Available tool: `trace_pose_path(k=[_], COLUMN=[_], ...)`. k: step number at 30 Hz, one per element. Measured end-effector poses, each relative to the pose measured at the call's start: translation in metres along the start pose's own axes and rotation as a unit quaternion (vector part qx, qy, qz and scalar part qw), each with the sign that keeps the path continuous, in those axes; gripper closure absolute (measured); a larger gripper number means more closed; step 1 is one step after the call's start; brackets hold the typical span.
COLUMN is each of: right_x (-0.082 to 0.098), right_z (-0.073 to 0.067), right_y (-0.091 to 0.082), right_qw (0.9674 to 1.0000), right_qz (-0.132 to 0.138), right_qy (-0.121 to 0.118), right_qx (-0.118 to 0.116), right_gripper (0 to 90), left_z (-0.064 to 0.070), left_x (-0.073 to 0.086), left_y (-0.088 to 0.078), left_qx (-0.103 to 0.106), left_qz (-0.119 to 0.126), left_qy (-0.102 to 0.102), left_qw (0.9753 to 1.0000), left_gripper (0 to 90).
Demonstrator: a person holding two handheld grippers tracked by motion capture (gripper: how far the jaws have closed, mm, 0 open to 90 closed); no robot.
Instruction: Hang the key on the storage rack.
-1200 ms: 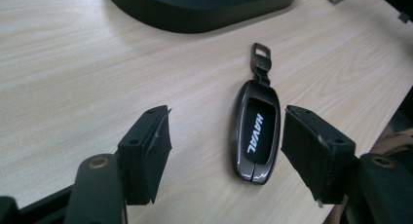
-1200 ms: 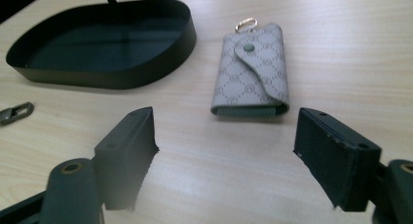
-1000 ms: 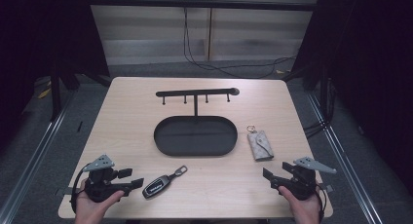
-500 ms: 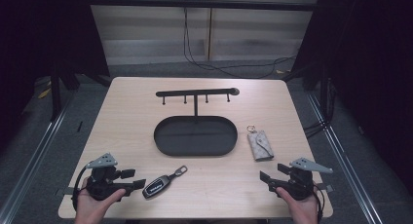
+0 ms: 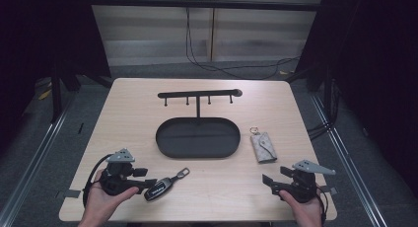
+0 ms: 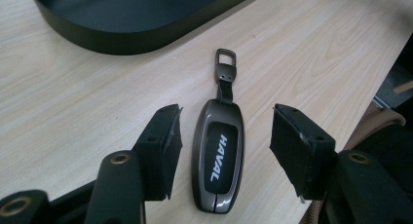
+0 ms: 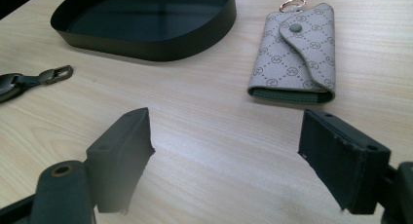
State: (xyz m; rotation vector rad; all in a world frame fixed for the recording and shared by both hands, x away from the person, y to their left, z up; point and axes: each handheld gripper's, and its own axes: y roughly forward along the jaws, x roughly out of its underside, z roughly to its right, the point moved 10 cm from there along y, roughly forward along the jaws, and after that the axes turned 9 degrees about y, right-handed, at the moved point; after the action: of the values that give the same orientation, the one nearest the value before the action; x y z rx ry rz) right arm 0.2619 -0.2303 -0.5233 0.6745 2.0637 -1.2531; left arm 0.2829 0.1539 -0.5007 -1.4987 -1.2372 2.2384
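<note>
Key fob flat on table, between my left gripper's spread jaws, ungripped. Right gripper wide open, empty, near key pouch. Tray empty; nothing done yet, I'd say.

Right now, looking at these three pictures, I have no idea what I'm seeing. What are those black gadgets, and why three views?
There is no robot here. A person at a wooden table holds hand-operated tongs in each hand: the left tongs and the right tongs.

The wide picture comes from a camera fixed above the table. The other two come from small cameras riding on each tool, looking out between its two black jaws.

On the table lie a black oval tray with a hook rack standing behind it, a car key fob marked HAVAL, and a patterned grey key pouch.

Nothing is held yet. Both tongs are open; the fob lies between the left jaws, untouched.
</note>
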Motion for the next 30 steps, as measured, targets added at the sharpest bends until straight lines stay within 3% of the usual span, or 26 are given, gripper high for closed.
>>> trace_pose_path(k=[8,13,15,20,23,26,30], right_x=[0.000,0.001,0.001,0.002,0.003,0.003,0.003], right_z=[0.001,0.000,0.001,0.002,0.001,0.001,0.002], right_y=[0.000,0.000,0.001,0.002,0.003,0.003,0.003], right_qw=[1.0000,1.0000,1.0000,0.9999,0.9999,0.9999,0.9999], right_qz=[0.000,-0.003,-0.005,-0.011,-0.014,-0.015,-0.016], right_qy=[0.002,0.002,0.003,0.006,0.002,0.001,0.002], right_qx=[0.000,-0.001,-0.001,0.000,0.001,0.002,0.001], right_gripper=[19.8,19.9,19.7,19.7,19.7,19.7,19.6], left_z=[0.008,0.009,0.010,0.009,0.006,0.002,0.003], left_x=[-0.009,-0.019,-0.021,-0.018,-0.019,-0.023,-0.029], left_y=[0.012,0.022,0.026,0.038,0.045,0.054,0.063], left_qx=[0.010,0.012,0.027,0.038,0.038,0.021,0.024], left_qz=[-0.050,-0.067,-0.080,-0.110,-0.122,-0.137,-0.151], left_qy=[0.034,0.040,0.047,0.046,0.038,0.043,0.049], left_qw=[0.9981,0.9968,0.9953,0.9922,0.9910,0.9894,0.9870], left_gripper=[49.8,50.9,52.9,50.3,54.2,55.5,56.9])
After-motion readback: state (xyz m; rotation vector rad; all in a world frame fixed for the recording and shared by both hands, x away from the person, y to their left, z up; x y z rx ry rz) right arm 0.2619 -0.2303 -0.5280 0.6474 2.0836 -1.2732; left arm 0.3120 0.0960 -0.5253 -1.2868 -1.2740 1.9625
